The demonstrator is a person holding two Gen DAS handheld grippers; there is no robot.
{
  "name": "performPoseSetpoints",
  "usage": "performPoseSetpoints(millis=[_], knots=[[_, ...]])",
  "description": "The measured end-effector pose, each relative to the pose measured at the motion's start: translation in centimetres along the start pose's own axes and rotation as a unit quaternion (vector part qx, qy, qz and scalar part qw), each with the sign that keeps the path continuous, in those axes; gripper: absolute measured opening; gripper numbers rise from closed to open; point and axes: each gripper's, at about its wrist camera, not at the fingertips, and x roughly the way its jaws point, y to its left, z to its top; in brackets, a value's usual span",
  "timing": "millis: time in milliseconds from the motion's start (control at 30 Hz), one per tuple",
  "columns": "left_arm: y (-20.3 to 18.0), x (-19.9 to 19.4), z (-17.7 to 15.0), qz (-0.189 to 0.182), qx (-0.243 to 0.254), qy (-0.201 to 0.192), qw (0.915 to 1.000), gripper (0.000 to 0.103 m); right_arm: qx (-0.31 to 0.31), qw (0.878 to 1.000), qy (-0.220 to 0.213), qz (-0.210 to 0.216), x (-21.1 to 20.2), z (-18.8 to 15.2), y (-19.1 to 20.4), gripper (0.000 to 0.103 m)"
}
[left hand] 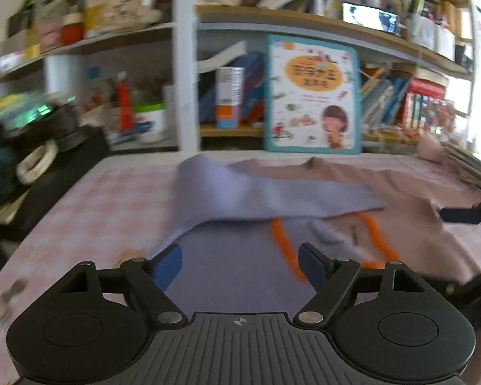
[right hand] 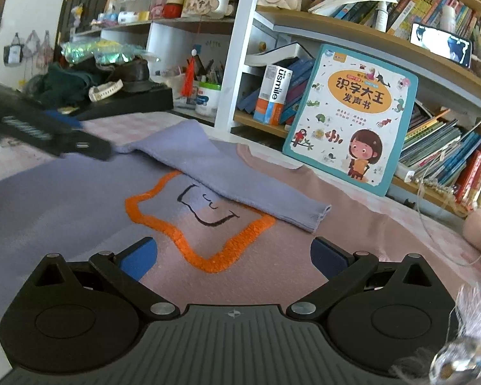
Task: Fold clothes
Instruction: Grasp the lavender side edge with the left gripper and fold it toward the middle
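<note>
The sweater (right hand: 80,211) is lying flat on the tabletop (left hand: 80,199), its left sleeve (right hand: 240,176) running diagonally across the chest; both tools, left (left hand: 240,266) and right (right hand: 234,256), are hovering wide open and empty at its near hem.

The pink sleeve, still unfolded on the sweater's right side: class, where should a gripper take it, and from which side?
Probably at its outer end, approached from the right by the right gripper, whose jaws stand open. The lilac sleeve already lies folded across the sweater; the pink sleeve still spreads flat outward, so its free end should lift first.
</note>
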Motion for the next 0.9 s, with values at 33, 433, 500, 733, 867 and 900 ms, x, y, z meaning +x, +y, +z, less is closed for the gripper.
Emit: performPoseSetpoints(millis=[33,433,500,733,867,900], knots=[[0.5,-0.4,-0.3,0.009,-0.003,0.002,1.0,0.082,-0.002,1.0,-0.002,-0.009,-0.1,0.0,0.1,0.103],[3.1,-1.7,-3.7,0.059,0.019,0.036,0.9974,0.081,0.155,0.983,0.084,-0.052,-6.5,-3.3,-4.0,0.096],[3.4,-1.3,-4.0,0.052,0.009,0.042,0.9977,0.081,0.167,0.98,0.096,-0.054,-7.4,-4.0,-4.0,0.081],[4.6,-1.3,-4.8,0.004,-0.03,0.038,0.9988,0.035,0.178,0.977,0.11,-0.048,-8.2,-4.8,-3.4,0.029],[5.3,-1.7,-4.9,0.006,-0.032,0.031,0.999,0.006,0.172,0.978,0.107,-0.042,-7.7,-4.4,-3.1,0.017],[5.7,-1.9,-5.0,0.005,-0.04,0.031,0.9987,0.006,0.168,0.979,0.106,-0.042,-7.5,-4.3,-2.9,0.016]])
